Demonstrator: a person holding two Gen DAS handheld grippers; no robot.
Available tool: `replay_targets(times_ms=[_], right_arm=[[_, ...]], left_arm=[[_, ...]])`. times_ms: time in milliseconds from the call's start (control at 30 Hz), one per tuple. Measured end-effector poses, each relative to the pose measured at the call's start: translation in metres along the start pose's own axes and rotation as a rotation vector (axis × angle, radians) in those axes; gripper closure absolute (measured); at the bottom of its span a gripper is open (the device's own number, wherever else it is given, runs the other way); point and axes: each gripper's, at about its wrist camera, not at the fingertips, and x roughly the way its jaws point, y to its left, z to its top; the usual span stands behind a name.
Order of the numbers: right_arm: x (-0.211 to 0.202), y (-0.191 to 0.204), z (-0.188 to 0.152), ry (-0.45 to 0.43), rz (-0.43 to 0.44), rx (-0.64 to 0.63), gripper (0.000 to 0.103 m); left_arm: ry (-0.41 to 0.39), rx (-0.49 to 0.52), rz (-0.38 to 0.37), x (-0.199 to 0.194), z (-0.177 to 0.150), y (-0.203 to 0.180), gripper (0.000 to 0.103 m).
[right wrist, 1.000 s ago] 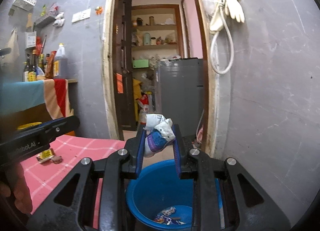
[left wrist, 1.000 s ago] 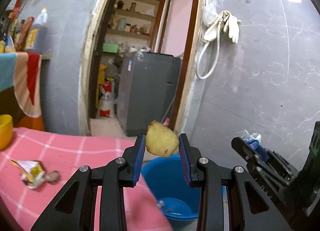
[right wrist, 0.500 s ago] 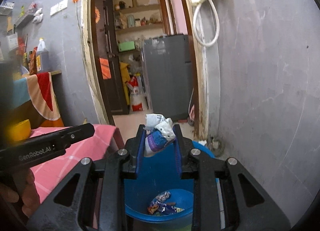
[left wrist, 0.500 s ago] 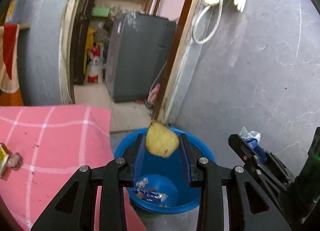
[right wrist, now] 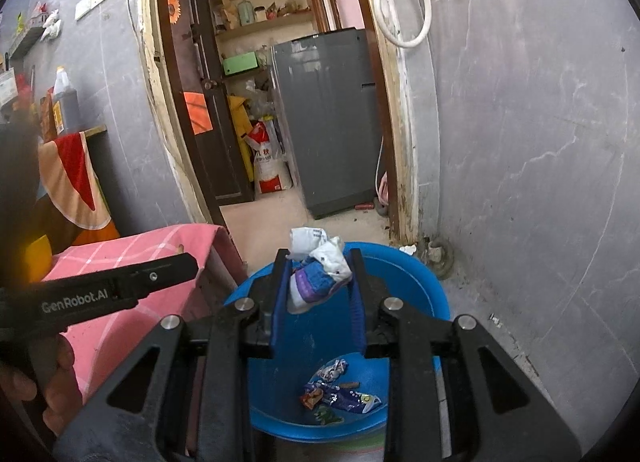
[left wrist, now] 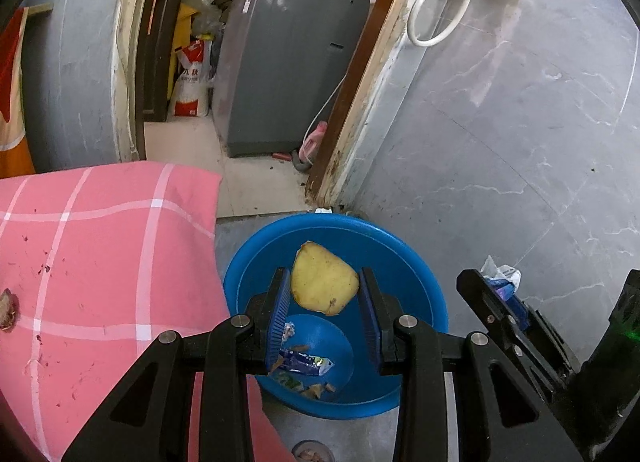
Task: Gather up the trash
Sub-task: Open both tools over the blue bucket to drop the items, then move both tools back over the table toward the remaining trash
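Trash first: my left gripper (left wrist: 324,298) carries a yellow potato piece (left wrist: 323,283), flat and roughly triangular, pale with a few brown specks along its lower edge. I see it wedged between the two blue pads, which press on its sides, so that gripper is clenched on it, the jaws only a little way apart. It hangs right over the mouth of the blue plastic basin (left wrist: 416,262) on the grey floor, beside the corner of the pink checked tablecloth (left wrist: 100,262).

My right gripper (right wrist: 318,286) has a crumpled wrapper (right wrist: 318,272), white at the top with a blue and purple printed band lower down. It sits between the blue pads, touching the left one; on the right I cannot tell whether the pad presses it. The jaws here are narrow as well and are easing apart, the wrapper still lodged between them, above the same basin (right wrist: 420,282).

Down in the basin I can make out several flattened snack wrappers (right wrist: 340,396), blue and orange, lying on the bottom. A brown scrap (left wrist: 8,306) lies on the tablecloth at the left edge of the left view.
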Motion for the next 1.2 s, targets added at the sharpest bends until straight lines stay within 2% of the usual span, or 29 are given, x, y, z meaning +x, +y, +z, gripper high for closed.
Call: replay_targets(times_ms=[100, 200, 267, 533, 667, 767, 833, 967, 1033, 1200], right_arm=[[0.004, -0.001, -0.002, 0.014, -0.001, 0.012, 0.071], [0.008, 0.0, -0.004, 0.028, 0.002, 0.023, 0.069], [0.01, -0.001, -0.005, 0.038, 0.007, 0.029, 0.066], [0.011, 0.006, -0.004, 0.034, 0.01, 0.023, 0.045], [0.008, 0.008, -0.003, 0.017, 0.013, 0.029, 0.037], [0.003, 0.012, 0.0, -0.017, 0.019, 0.037, 0.023], [0.0, 0.014, 0.002, -0.041, 0.028, 0.042, 0.013], [-0.008, 0.023, 0.005, -0.089, 0.042, 0.047, 0.002], [-0.013, 0.028, 0.007, -0.12, 0.058, 0.051, 0.0], [-0.024, 0.047, 0.01, -0.194, 0.085, 0.029, 0.0]], left_arm=[[0.023, -0.009, 0.006, 0.002, 0.0, 0.003, 0.072], [0.026, -0.023, 0.009, 0.002, 0.0, 0.009, 0.063], [0.024, -0.033, 0.008, 0.0, -0.001, 0.012, 0.062], [-0.023, -0.048, 0.018, -0.019, -0.001, 0.026, 0.052], [-0.074, -0.053, 0.035, -0.037, -0.002, 0.033, 0.045], [-0.124, -0.06, 0.059, -0.052, -0.002, 0.042, 0.034], [-0.173, -0.065, 0.077, -0.065, -0.003, 0.049, 0.022], [-0.273, -0.064, 0.13, -0.088, -0.006, 0.059, 0.004], [-0.331, -0.059, 0.176, -0.101, -0.009, 0.064, 0.002], [-0.397, -0.026, 0.273, -0.12, -0.016, 0.074, 0.002]])
